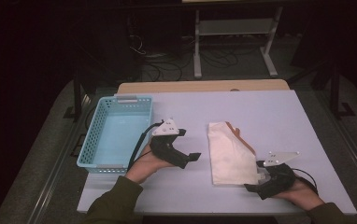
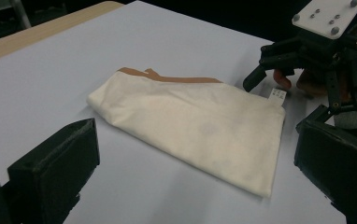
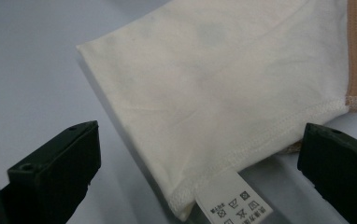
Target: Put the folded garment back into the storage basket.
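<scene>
Nearest the lens, our right gripper (image 3: 200, 154) stands with its jaws spread apart, straddling the hemmed corner of the folded cream cloth (image 3: 223, 84) without clamping it. Its own view alone resolves the white care label (image 3: 235, 203) sewn at that corner and the stitched seam. From the left gripper view we see what the right one cannot: the whole folded cloth (image 2: 190, 121) with a tan band along its far edge. Our left gripper (image 2: 195, 172) is likewise released, jaws wide, short of the cloth. From the high view we place the cloth (image 1: 228, 154) flat on the white table (image 1: 260, 107), right of centre, and the light blue basket (image 1: 144, 112) at left, holding nothing.
</scene>
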`<state>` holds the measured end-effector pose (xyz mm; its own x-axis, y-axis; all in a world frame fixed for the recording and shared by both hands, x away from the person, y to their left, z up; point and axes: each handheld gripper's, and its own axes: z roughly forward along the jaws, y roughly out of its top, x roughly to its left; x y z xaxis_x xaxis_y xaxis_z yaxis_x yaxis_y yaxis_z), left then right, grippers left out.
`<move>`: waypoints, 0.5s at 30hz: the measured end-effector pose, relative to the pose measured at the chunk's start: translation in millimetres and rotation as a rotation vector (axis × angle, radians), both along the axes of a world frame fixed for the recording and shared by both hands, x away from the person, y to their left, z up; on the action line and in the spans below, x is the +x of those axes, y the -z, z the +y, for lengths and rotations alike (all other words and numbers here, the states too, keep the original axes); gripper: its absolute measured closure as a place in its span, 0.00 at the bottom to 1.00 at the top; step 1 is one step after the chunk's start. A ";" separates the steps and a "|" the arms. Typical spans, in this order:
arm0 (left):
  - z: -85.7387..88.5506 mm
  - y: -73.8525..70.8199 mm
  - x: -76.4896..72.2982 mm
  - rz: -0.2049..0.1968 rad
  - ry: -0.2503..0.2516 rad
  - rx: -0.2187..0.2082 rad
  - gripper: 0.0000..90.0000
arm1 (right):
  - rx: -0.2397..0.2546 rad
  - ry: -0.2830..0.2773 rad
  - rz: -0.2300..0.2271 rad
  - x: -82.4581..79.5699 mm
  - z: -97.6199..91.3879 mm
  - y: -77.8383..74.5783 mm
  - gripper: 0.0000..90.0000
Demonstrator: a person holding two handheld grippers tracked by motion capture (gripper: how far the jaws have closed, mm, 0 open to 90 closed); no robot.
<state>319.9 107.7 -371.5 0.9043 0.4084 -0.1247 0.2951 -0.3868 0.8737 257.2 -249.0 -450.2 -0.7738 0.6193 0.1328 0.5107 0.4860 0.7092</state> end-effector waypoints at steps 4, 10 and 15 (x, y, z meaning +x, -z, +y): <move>-7.8 2.0 0.7 0.006 0.010 -0.005 0.00 | -0.001 -0.002 -0.002 0.1 0.0 0.0 0.00; -18.9 5.6 1.7 0.011 0.024 -0.006 0.00 | 0.000 -0.002 -0.001 0.0 0.0 -0.3 0.00; -29.9 9.5 2.4 0.010 0.028 -0.013 0.00 | 0.000 -0.001 -0.002 -0.1 -0.1 -0.3 0.00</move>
<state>322.3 77.9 -381.0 0.9139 0.3815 -0.1389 0.2932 -0.3837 0.8757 257.1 -249.0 -449.9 -0.7749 0.6183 0.1316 0.5088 0.4864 0.7103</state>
